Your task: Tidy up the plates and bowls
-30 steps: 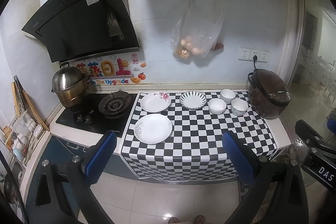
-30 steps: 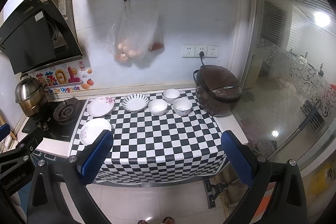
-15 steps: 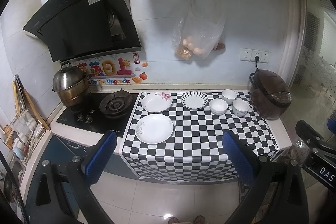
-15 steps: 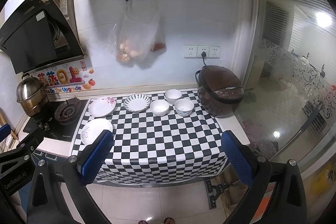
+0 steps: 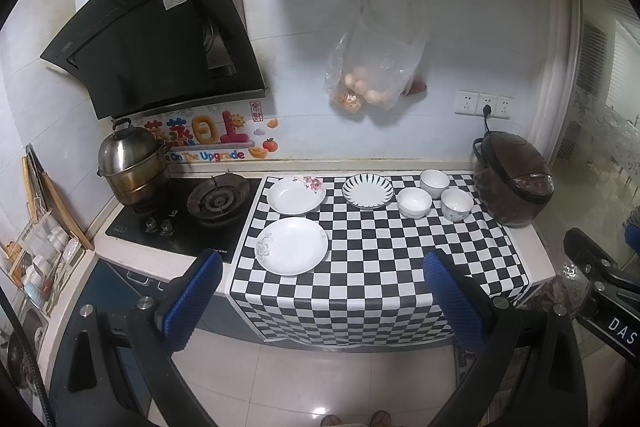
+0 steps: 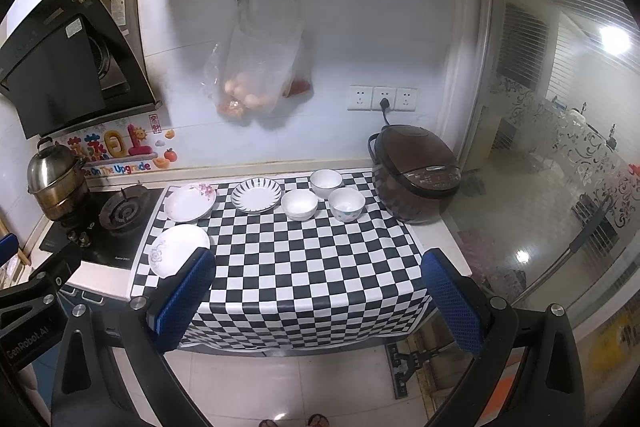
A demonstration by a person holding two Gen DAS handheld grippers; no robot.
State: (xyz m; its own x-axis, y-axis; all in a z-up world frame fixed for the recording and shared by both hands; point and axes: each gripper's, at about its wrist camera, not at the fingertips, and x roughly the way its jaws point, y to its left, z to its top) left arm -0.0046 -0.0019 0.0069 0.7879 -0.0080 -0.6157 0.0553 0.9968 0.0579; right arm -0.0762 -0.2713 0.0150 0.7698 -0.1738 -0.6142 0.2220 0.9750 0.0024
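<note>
Six pieces of crockery sit on the checkered table (image 5: 380, 267) in the centre of both frames, all well ahead of the two grippers. Largest is the plain white plate (image 5: 292, 245), lower left of the group, nearest the left gripper (image 5: 322, 301). Behind it lies the floral plate (image 5: 295, 195), then the striped plate (image 5: 368, 191) to its right. Three small bowls cluster right of centre: a white bowl (image 6: 299, 204), a rear bowl (image 6: 326, 181) and a patterned bowl (image 6: 346, 203), closest to the right gripper (image 6: 318, 297). Plates being round, no long axis matters; the split does: plates lie left, bowls right, so I judge each hand suits its own side.

Both grippers hang short of the table edge, jaws spread wide, holding nothing.

Readable writing: "On The Upgrade" on the wall sticker (image 5: 208, 141), "DAS" on the right gripper's body at lower right of the left view, "GenRobot.AI" at lower left of the right view.
</note>
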